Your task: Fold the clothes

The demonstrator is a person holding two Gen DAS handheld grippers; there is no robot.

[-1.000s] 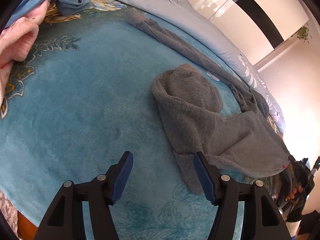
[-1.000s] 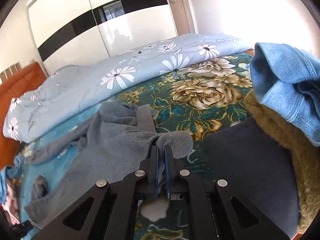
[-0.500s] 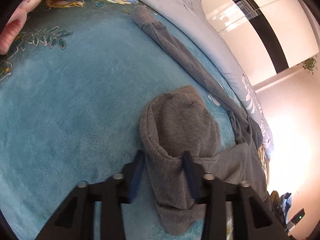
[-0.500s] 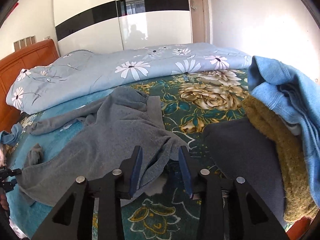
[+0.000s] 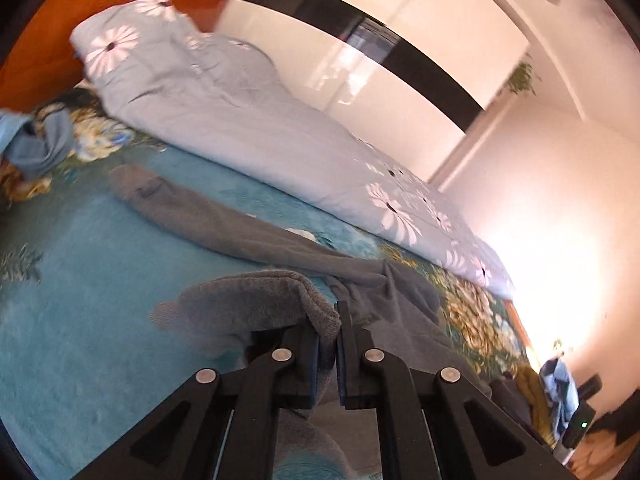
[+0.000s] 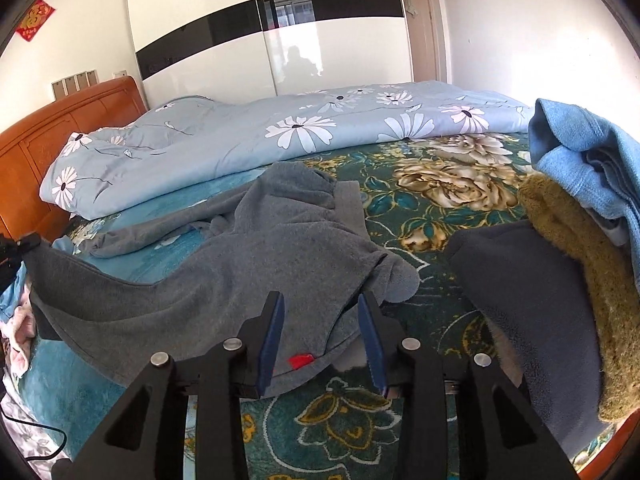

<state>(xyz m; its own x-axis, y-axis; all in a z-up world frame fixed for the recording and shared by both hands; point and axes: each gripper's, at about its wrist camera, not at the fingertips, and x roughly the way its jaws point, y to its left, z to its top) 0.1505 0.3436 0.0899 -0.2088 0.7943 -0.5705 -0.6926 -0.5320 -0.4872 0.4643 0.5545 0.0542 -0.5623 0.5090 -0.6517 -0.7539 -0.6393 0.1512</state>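
A grey hooded sweatshirt lies spread on the teal blanket, with a small red tag at its near hem. My right gripper is open above that hem; cloth lies under and between the fingers, but the pads do not press on it. In the left wrist view my left gripper is shut on a thick fold of the grey sweatshirt and holds it up off the blanket. One long grey sleeve trails away toward the duvet.
A floral light-blue duvet runs along the far side of the bed, with an orange wooden headboard at left. A dark grey folded garment, an olive fleece and a blue garment are stacked at right. Pink clothes lie far left.
My left gripper closed on the hood end of the grey sweatshirt and rose with it. My right gripper let go of the sweatshirt's corner, opened and drew back a little.
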